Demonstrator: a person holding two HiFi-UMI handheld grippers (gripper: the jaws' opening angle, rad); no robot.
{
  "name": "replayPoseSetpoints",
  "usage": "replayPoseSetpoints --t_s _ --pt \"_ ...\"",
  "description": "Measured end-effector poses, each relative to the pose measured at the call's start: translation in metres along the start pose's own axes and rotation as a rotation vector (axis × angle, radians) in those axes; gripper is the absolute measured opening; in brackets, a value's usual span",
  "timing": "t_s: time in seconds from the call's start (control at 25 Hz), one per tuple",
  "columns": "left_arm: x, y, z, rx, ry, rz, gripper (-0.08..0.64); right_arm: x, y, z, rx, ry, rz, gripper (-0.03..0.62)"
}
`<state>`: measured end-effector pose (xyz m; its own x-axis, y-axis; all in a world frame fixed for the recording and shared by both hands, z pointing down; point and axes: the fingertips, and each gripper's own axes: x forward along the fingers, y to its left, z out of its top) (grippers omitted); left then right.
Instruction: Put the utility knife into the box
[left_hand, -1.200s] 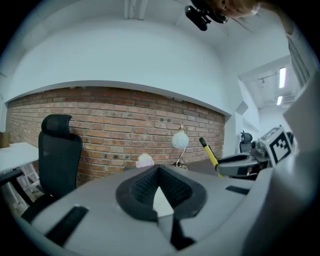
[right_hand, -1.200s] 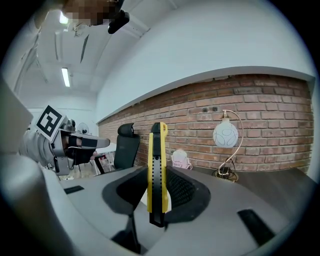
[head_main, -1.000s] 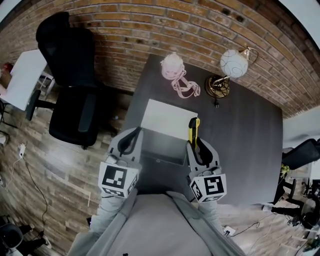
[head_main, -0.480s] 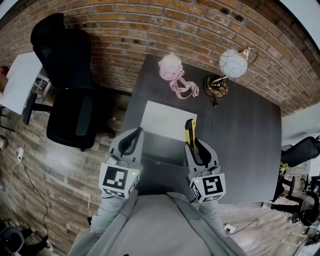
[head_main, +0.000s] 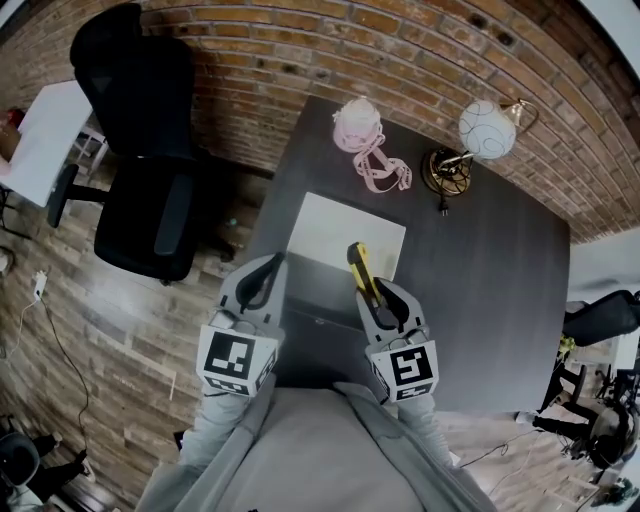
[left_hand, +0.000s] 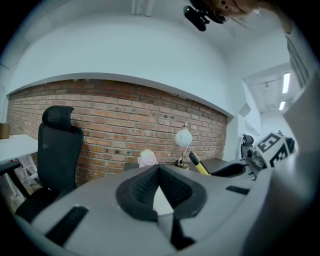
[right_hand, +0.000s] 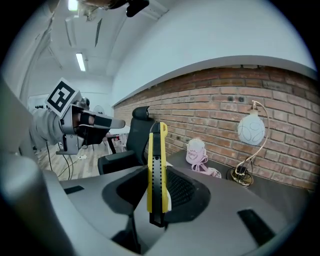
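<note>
The yellow and black utility knife (head_main: 361, 270) sticks out forward from my right gripper (head_main: 372, 291), which is shut on its rear half. In the right gripper view the knife (right_hand: 156, 170) stands upright between the black pads (right_hand: 182, 192). In the head view the knife hangs over the near right part of the open box (head_main: 318, 292), whose white lid (head_main: 345, 233) lies folded back. My left gripper (head_main: 268, 266) hovers at the box's left edge, its fingertips touching with nothing between them. From the left gripper view the knife (left_hand: 199, 165) shows to the right.
The box rests on a dark grey table (head_main: 490, 290) against a brick wall. A pink object with a looped cord (head_main: 368, 150) and a lamp with a white globe (head_main: 488, 130) stand at the back. A black office chair (head_main: 140, 160) is on the left.
My right gripper has swung left with the knife, from the box's right edge to over its opening, and the knife now tilts left. The left gripper has stayed in place.
</note>
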<state>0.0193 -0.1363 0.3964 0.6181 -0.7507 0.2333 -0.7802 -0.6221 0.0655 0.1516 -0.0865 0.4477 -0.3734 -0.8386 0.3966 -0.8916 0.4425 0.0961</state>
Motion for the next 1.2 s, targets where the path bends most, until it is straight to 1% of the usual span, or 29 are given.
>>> replayPoseSetpoints --t_s 0.16,0.36,0.56,0.72,0.84,1.04,1.2 --pt "-0.004 0.007 -0.007 -0.013 0.009 0.029 0.020 0.014 0.011 -0.013 -0.042 0.048 0.066 0.126" --pt "-0.009 0.011 -0.015 -0.020 0.022 0.044 0.020 0.029 0.020 -0.034 -0.088 0.104 0.128 0.126" --pt "-0.010 0.015 -0.021 -0.032 0.033 0.061 0.020 0.045 0.029 -0.059 -0.162 0.182 0.187 0.126" --pt "-0.009 0.011 -0.026 -0.034 0.039 0.053 0.020 0.053 0.036 -0.079 -0.244 0.240 0.231 0.126" --pt "-0.007 0.007 -0.028 -0.039 0.038 0.048 0.020 0.059 0.040 -0.089 -0.285 0.271 0.262 0.126" --pt "-0.008 0.004 -0.029 -0.080 0.058 0.051 0.020 0.067 0.047 -0.108 -0.330 0.331 0.305 0.126" --pt "-0.010 0.005 -0.032 -0.062 0.060 0.048 0.020 0.074 0.050 -0.122 -0.355 0.385 0.331 0.126"
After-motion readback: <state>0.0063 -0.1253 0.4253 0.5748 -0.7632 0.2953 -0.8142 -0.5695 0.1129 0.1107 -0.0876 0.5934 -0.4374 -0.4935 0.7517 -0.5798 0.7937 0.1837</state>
